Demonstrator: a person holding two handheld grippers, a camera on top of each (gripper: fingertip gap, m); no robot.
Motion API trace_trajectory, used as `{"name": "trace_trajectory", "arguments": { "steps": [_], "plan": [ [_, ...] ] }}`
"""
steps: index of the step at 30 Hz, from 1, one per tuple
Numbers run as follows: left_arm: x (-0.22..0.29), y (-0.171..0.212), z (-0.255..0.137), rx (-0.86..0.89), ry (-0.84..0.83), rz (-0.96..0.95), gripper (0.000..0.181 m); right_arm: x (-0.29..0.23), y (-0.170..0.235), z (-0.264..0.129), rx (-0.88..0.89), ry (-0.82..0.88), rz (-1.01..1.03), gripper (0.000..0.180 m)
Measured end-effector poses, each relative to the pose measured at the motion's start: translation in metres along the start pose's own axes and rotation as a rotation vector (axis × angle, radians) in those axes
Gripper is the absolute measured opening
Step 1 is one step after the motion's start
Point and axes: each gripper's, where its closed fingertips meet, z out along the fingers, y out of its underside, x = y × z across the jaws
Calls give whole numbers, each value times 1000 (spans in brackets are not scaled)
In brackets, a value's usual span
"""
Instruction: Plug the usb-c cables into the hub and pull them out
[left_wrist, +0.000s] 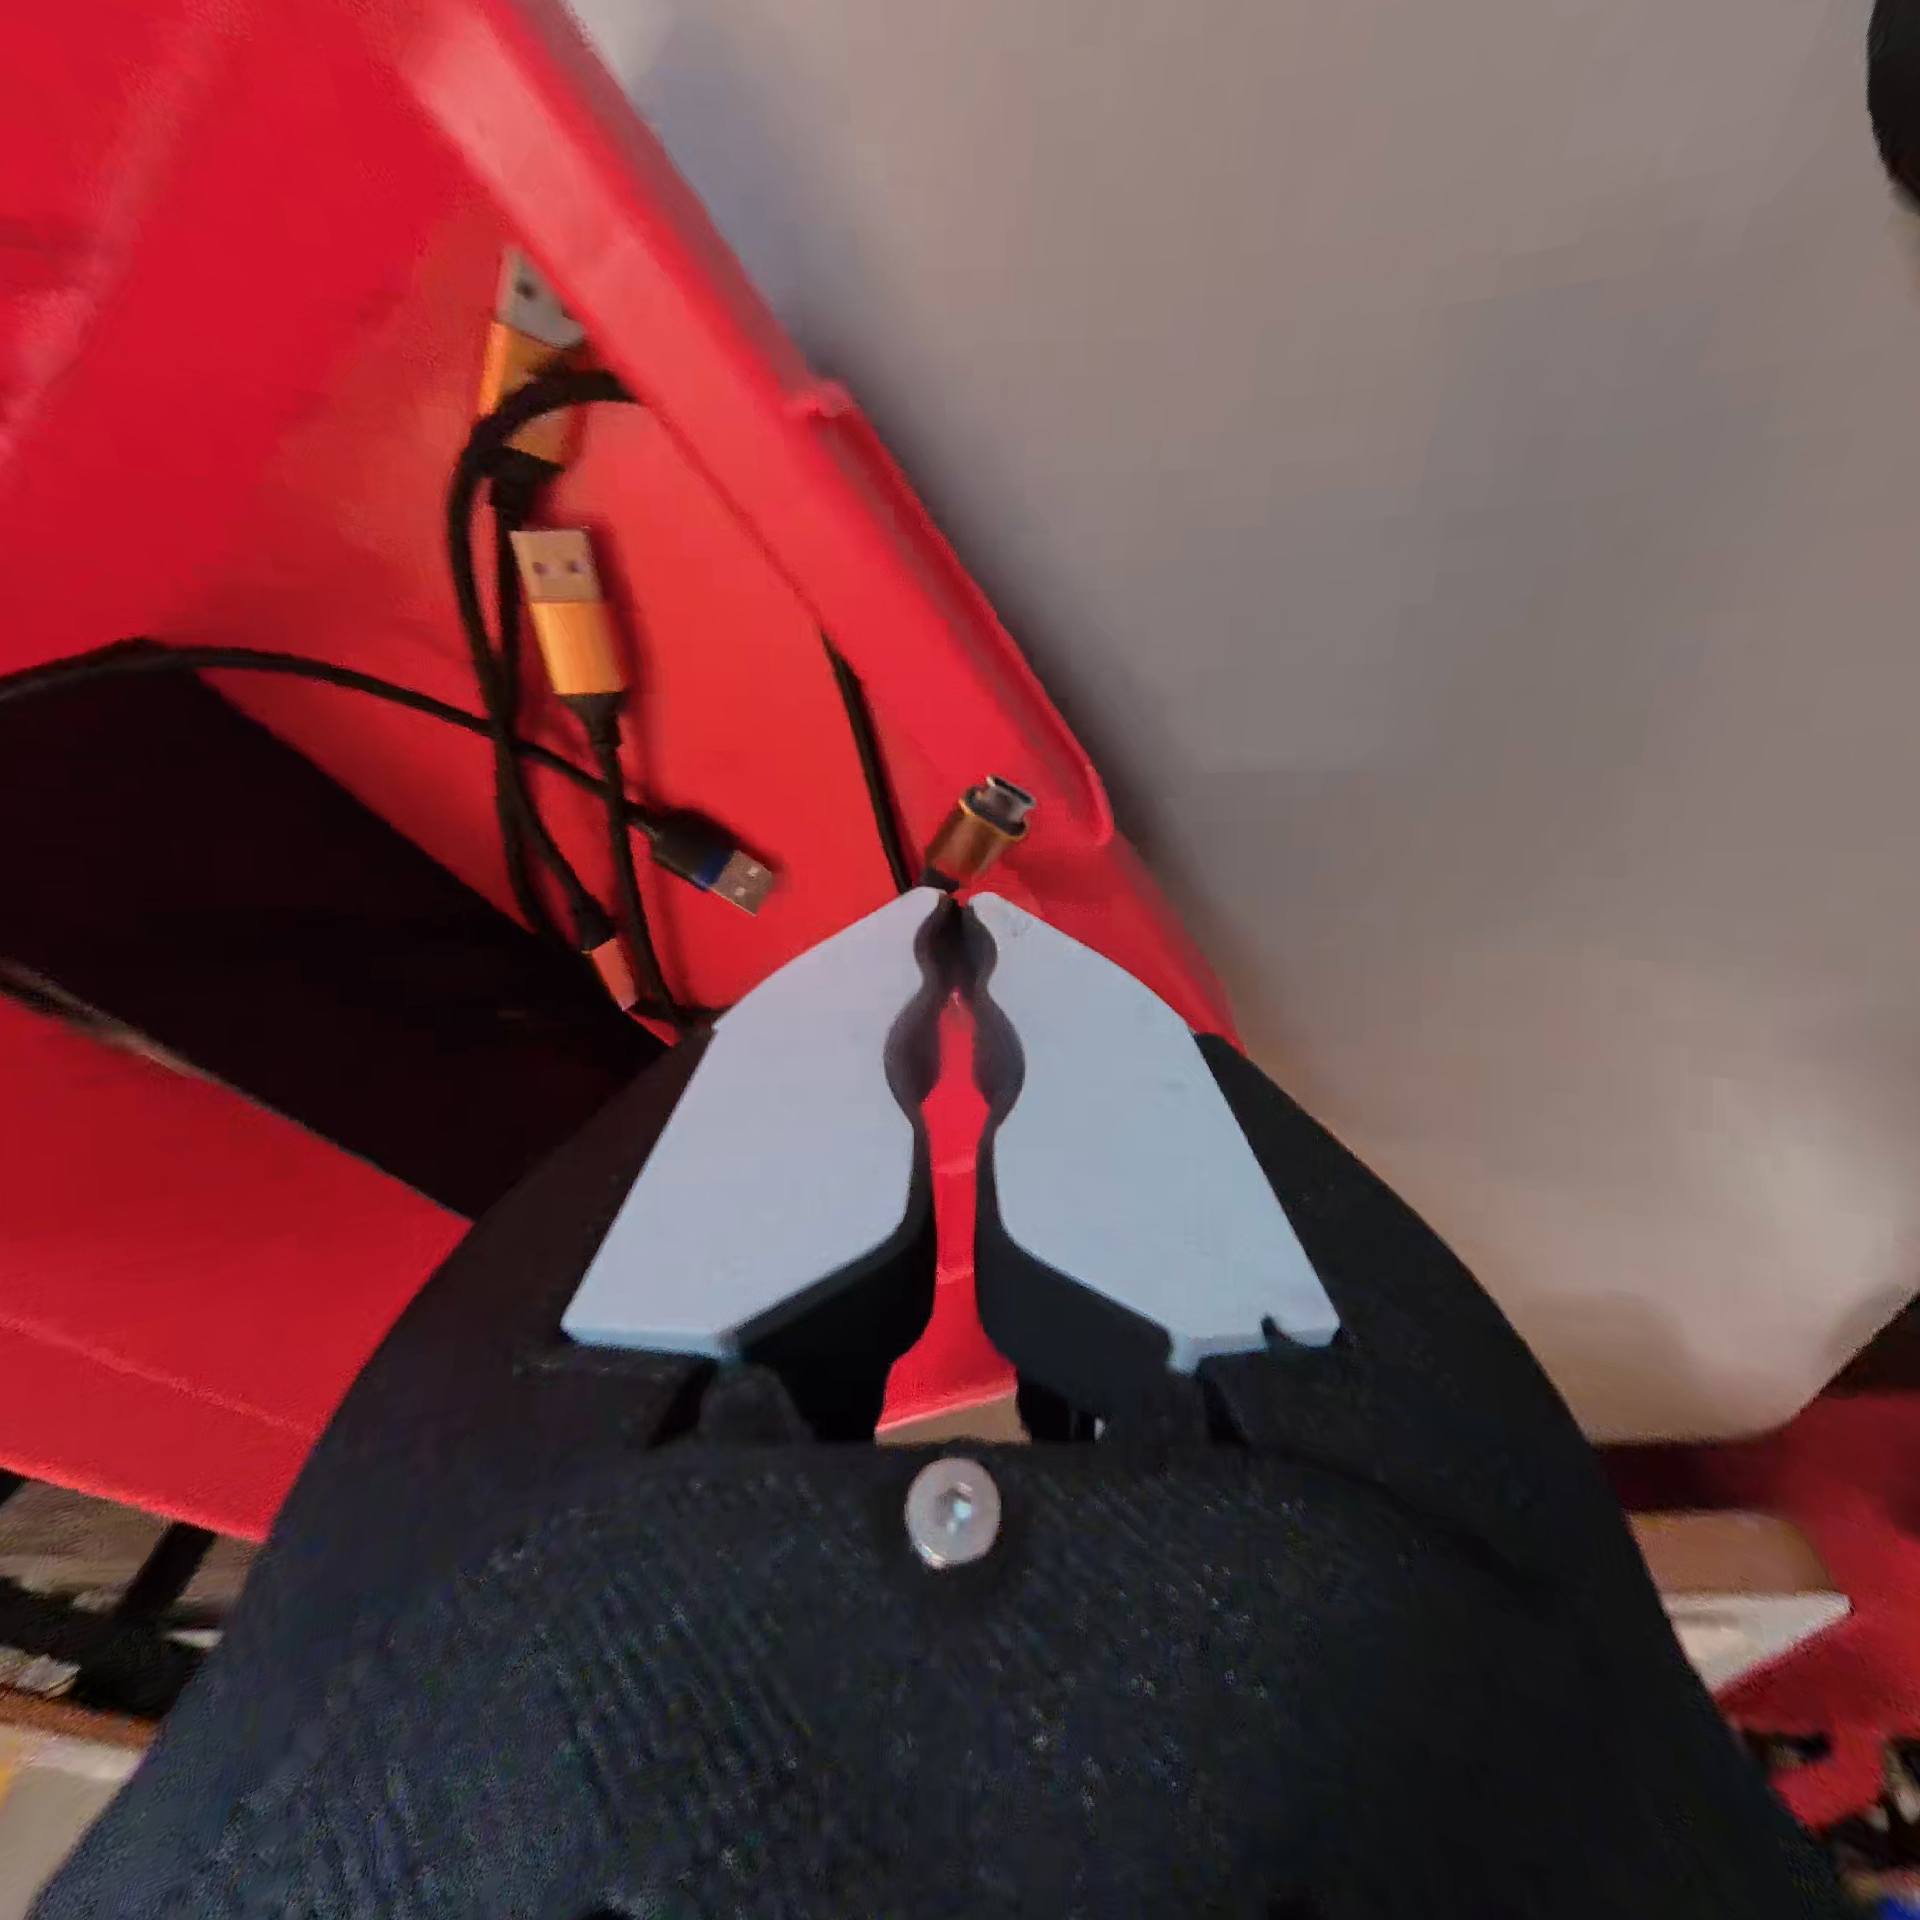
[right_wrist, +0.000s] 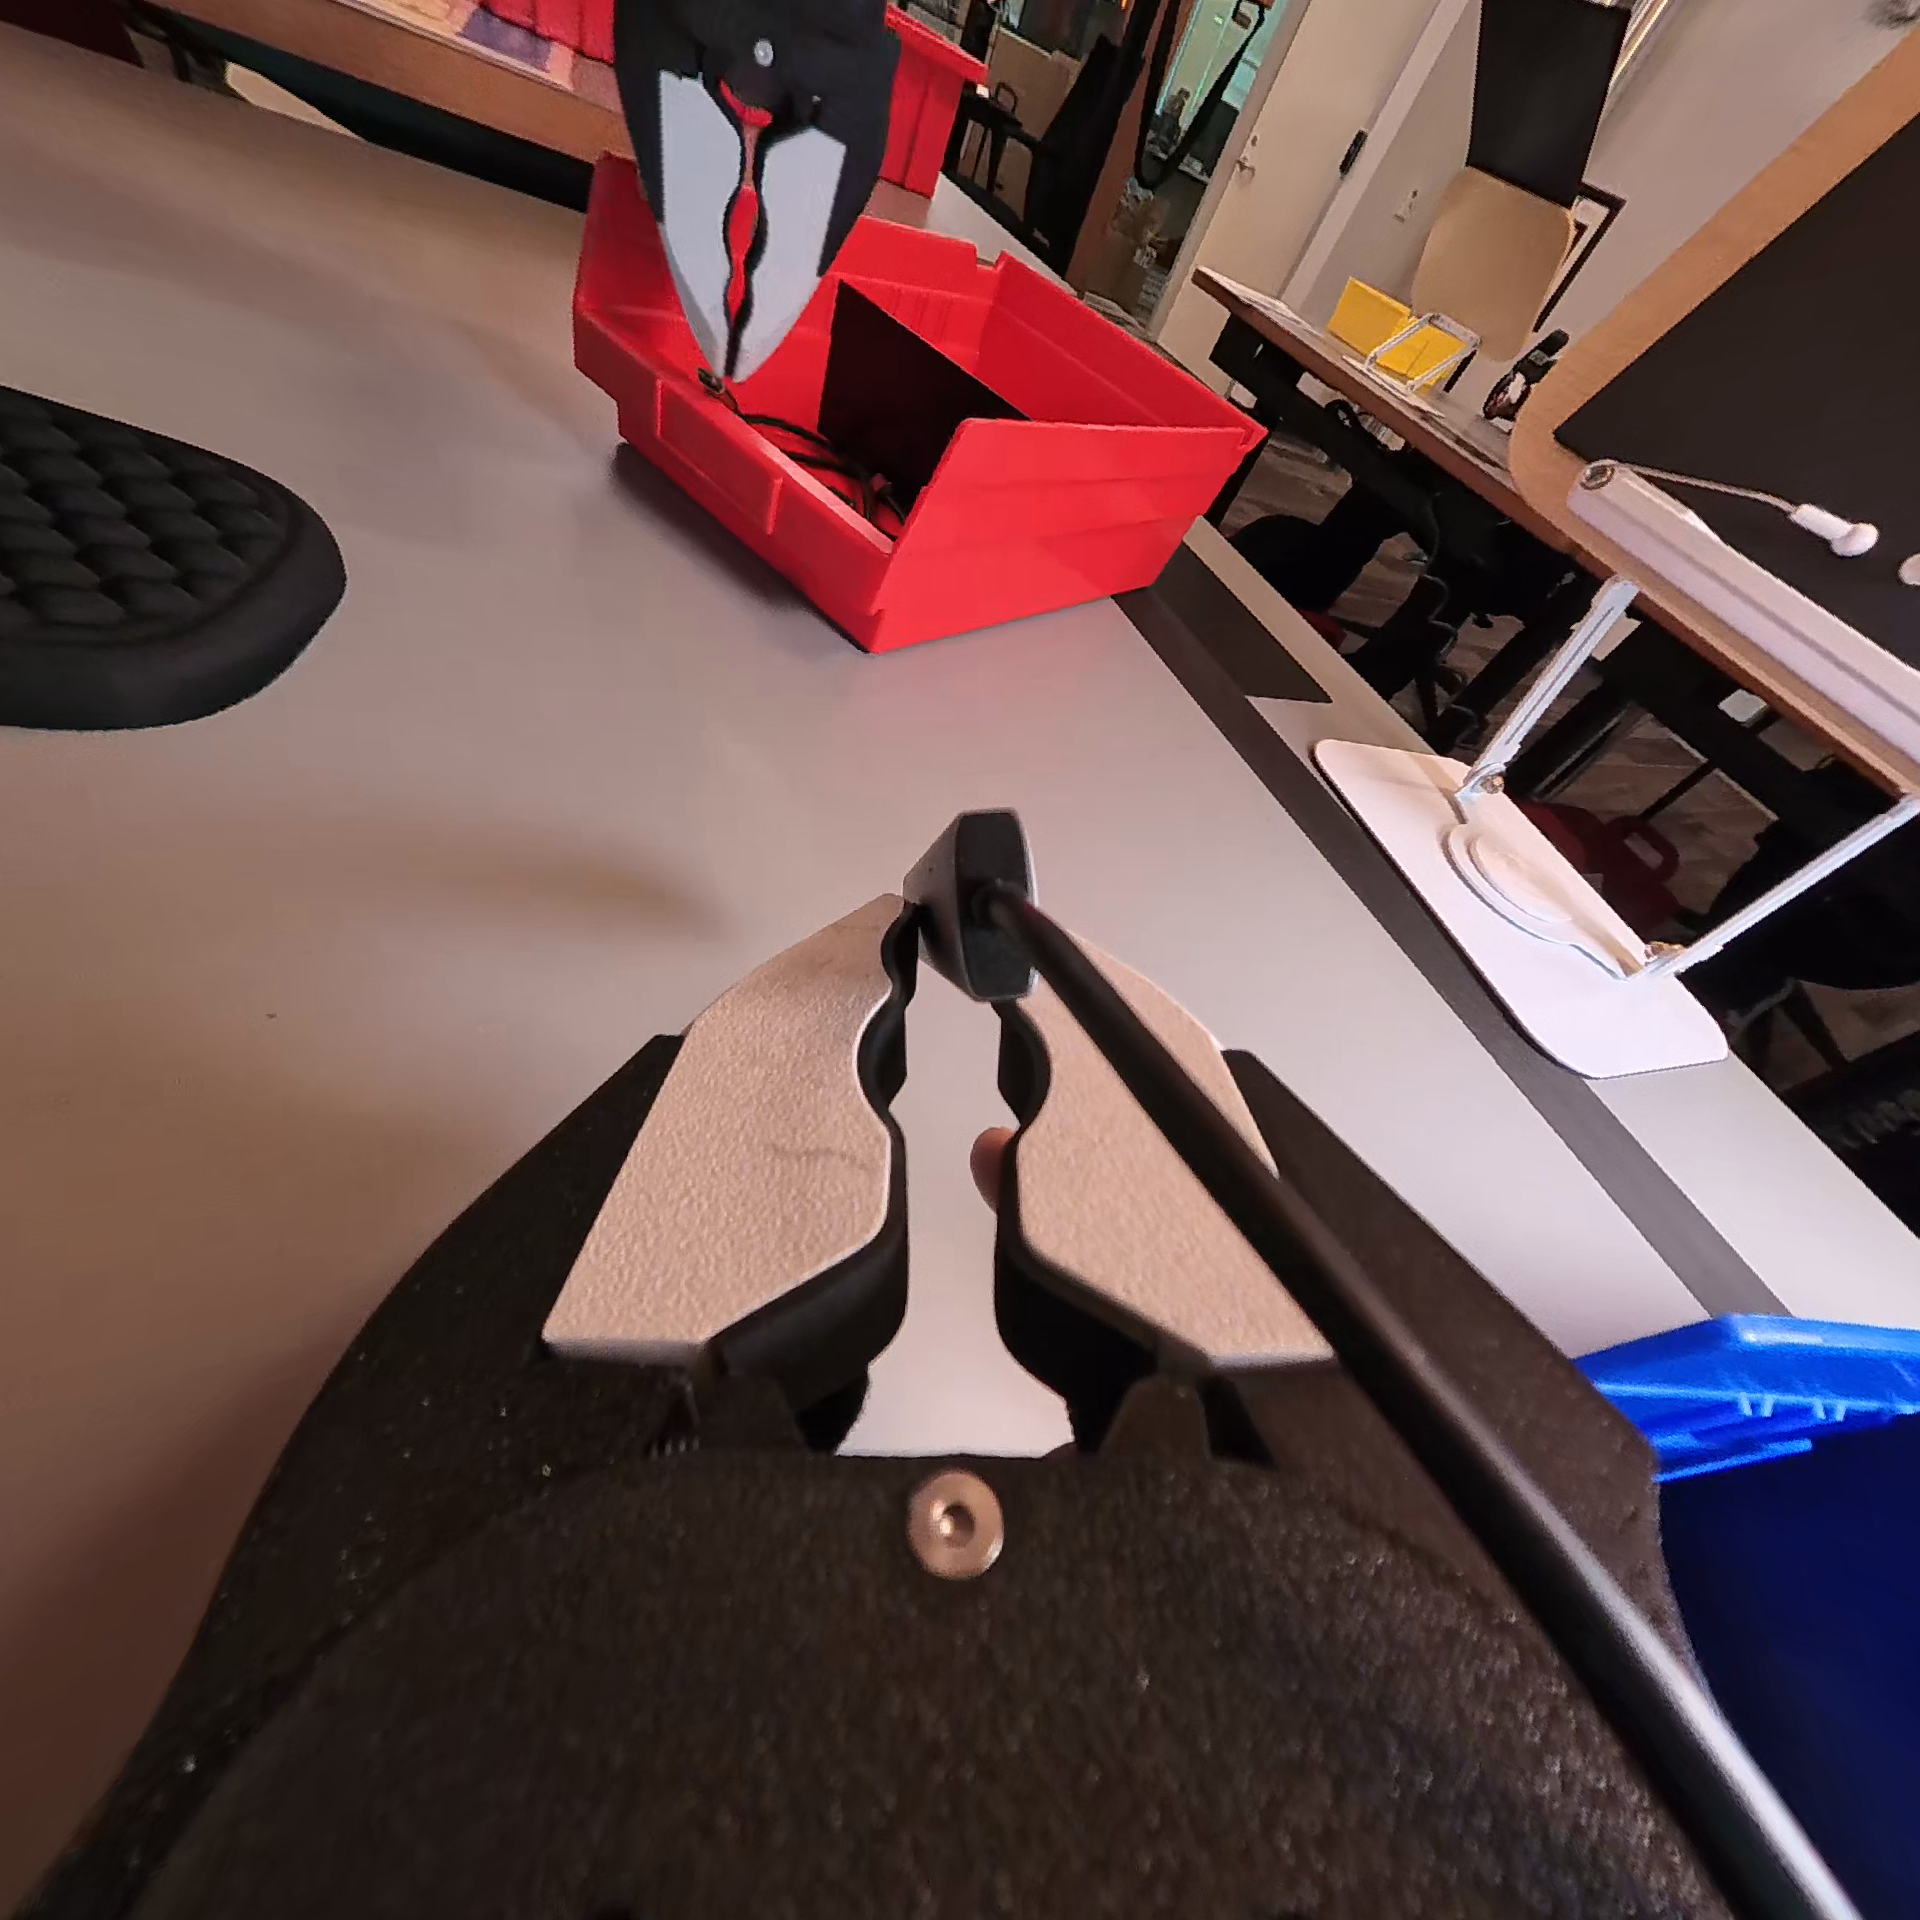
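My left gripper (left_wrist: 951, 902) is shut on the black cord just behind a gold USB-C plug (left_wrist: 977, 828), inside the red bin (left_wrist: 312, 312). The plug points up and away past the fingertips. More black braided cables with gold USB plugs (left_wrist: 569, 613) lie on the bin floor to the left. In the right wrist view the left gripper (right_wrist: 727, 376) hangs tip-down over the red bin (right_wrist: 1039, 520). My right gripper (right_wrist: 961, 935) is shut on the end of the dark grey hub (right_wrist: 982, 904), held above the grey table. The hub's black cord (right_wrist: 1299, 1247) runs back over the right finger.
A black divider (right_wrist: 904, 405) stands inside the red bin. A black mesh pad (right_wrist: 125, 561) lies at the table's left. A blue bin (right_wrist: 1787, 1455) sits at lower right. A white lamp base (right_wrist: 1496, 894) stands on the neighbouring desk beyond the table's right edge. My right fingertips sit around 35 cm from my left ones.
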Motion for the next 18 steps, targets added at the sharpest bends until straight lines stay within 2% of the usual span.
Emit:
{"name": "trace_trajectory", "arguments": {
  "steps": [6,13,16,18],
  "plan": [
    [2,13,4,-15,-19,-26,1,-2,-5,-3,9,8,-19,11],
    [0,23,14,-110,-32,64,28,-1,-2,-2,0,7,-13,11],
    [-1,20,21,-110,-18,84,24,-1,0,-1,-8,7,-14,11],
    [-2,16,24,-78,2,65,14,-1,1,-1,-10,8,-12,11]
  ]
}}
